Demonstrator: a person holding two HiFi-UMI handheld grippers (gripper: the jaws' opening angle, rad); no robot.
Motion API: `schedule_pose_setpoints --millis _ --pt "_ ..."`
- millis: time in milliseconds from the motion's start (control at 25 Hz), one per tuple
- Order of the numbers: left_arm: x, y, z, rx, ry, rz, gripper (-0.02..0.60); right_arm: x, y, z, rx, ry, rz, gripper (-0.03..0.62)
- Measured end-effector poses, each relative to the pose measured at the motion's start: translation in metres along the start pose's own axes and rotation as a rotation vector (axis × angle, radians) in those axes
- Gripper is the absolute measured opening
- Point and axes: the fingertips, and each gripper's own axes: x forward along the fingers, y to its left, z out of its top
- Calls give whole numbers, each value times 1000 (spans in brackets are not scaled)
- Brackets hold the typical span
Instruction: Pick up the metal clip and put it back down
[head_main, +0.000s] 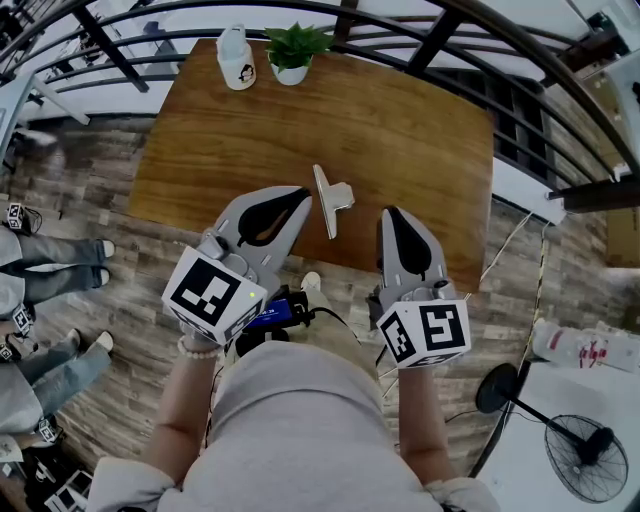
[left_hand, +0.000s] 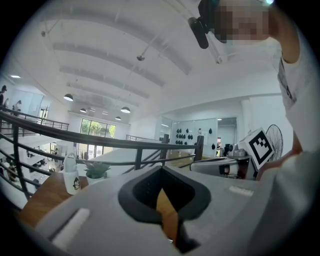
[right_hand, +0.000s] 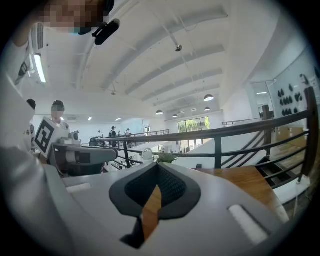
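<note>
The metal clip (head_main: 331, 199) is found ungripped on the table (head_main: 420, 140), at 1 o'clock of the left gripper (head_main: 304, 193) and 11 o'clock of the right gripper (head_main: 388, 213), both jaw pairs pressed together empty; whether the lift is pending or completed cannot be told.

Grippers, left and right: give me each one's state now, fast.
Left gripper: closed, fingers together, holding nothing.
Right gripper: closed, fingers together, holding nothing.

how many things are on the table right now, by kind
metal clip: 1
white bottle: 1
potted plant: 1
total: 3
</note>
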Motion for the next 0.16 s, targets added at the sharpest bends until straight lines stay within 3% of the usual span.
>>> schedule_pose_setpoints --millis 160 --pt "2 -2 0 3 2 -4 0 -1 -2 -1 -2 3 1 21"
